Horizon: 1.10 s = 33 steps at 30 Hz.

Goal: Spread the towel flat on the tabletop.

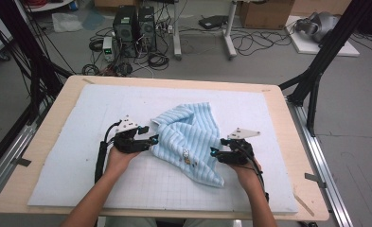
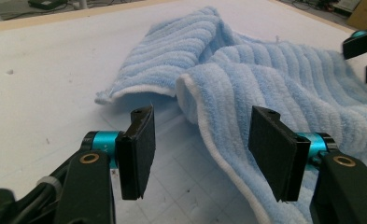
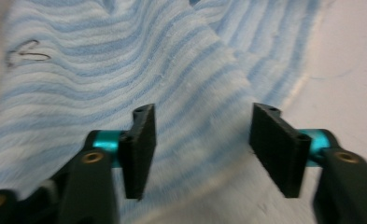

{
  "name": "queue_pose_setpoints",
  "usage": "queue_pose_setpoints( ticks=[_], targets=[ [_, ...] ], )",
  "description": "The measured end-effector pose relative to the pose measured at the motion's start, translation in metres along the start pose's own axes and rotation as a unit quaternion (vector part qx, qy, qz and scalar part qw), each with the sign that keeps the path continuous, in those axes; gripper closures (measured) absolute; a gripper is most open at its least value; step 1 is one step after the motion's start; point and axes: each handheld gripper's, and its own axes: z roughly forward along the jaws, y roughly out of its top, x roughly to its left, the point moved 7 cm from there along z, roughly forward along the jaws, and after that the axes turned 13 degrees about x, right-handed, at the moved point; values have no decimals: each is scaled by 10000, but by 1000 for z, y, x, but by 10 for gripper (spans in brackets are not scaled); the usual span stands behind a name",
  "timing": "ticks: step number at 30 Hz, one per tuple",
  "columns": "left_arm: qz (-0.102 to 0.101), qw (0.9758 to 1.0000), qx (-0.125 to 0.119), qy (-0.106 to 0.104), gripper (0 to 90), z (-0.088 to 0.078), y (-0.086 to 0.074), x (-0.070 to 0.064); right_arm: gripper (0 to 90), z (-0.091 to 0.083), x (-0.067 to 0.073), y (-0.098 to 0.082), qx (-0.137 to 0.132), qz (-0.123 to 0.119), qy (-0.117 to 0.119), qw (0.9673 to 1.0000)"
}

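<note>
High view recorded a crumpled light-blue striped towel lying on the pale gridded mat that covered the counter, between the two grippers. Left gripper sat at the towel's edge, held in the person's left hand, jaws apart with nothing between them. Left gripper view: the white-trimmed towel hem ran just ahead of the open gripper and passed in front of its right jaw; bare mat lay under the left jaw. Right gripper was at the towel's opposite edge, held in the right hand, jaws likewise apart. Right gripper view, somewhat blurred: striped towel lay ahead of and beneath the open gripper, with the towel's border falling toward its right jaw. Contact between jaws and towel could not be determined. A small embroidered motif showed on the towel near the right gripper.
</note>
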Motion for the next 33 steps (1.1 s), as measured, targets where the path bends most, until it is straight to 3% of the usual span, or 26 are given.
queue_pose_setpoints(
  ticks=[2, 5, 7, 8, 9, 10, 11, 13, 15, 17, 18, 19, 20, 21, 22, 23, 27, 32, 33],
  targets=[
    [12, 10000, 15, 12, 416, -1, -2, 0, 328, 13, 6, 6, 176, -152, 15, 9997],
    [50, 10000, 31, 10, 416, -1, -2, 0, 355, 28, 12, 14, 421, -514, -169, 9976],
    [27, 10000, 14, 13, 416, -1, -2, 1, 473, 38, 12, 19, 626, -684, -340, 9951],
    [27, 10000, 14, 13, 416, -1, -2, 1, 473, 38, 12, 19, 626, -684, -340, 9951],
    [10, 10000, -5, 14, 417, -2, -2, 2, 623, 41, 12, 24, 642, -746, -219, 9949],
    [-2, 10000, -8, 10, 417, -2, -2, 2, 704, 42, 13, 25, 695, -767, -144, 9945],
    [-2, 10000, -8, 10, 417, -2, -2, 2, 822, 42, 16, 27, 793, -961, -80, 9922],
    [-17, 10000, 1, 2, 418, -2, -4, 2, 858, 42, 21, 30, 954, -1234, -148, 9877],
    [14, 10000, 9, 10, 419, -2, -4, 3, 860, 39, 20, 37, 714, -1044, 42, 9920],
    [7, 10000, 5, 6, 419, -3, -5, 3, 859, 34, 12, 45, 356, -759, -13, 9965],
    [-2, 10000, -15, 4, 419, -3, -5, 3, 859, 34, 12, 45, 356, -759, -13, 9965],
    [5, 10000, -22, -4, 421, -4, -5, 4, 858, 32, 0, 53, 144, -573, -308, 9978],
    [-8, 10000, -35, -2, 421, -4, -5, 4, 858, 31, -6, 55, 116, -478, -481, 9976],
    [-8, 10000, -35, -2, 422, -4, -5, 4, 858, 31, -6, 55, 116, -478, -481, 9976],
    [-10, 10000, -40, -10, 422, -4, -5, 4, 856, 31, -12, 58, 69, -377, -630, 9973],
    [-4, 10000, -43, -11, 421, -4, -5, 4, 843, 31, -23, 63, -54, -146, -935, 9955],
    [29, 10000, -20, -21, 424, -4, -6, 4, 846, 37, -35, 70, 51, -105, -1271, 9918],
    [-10, 10000, -8, -27, 424, -4, -9, 5, 845, 42, -54, 65, 133, 256, -1727, 9846],
    [4, 10000, 9, -46, 424, -5, -10, 5, 845, 42, -54, 65, 133, 256, -1727, 9846]
  ],
)
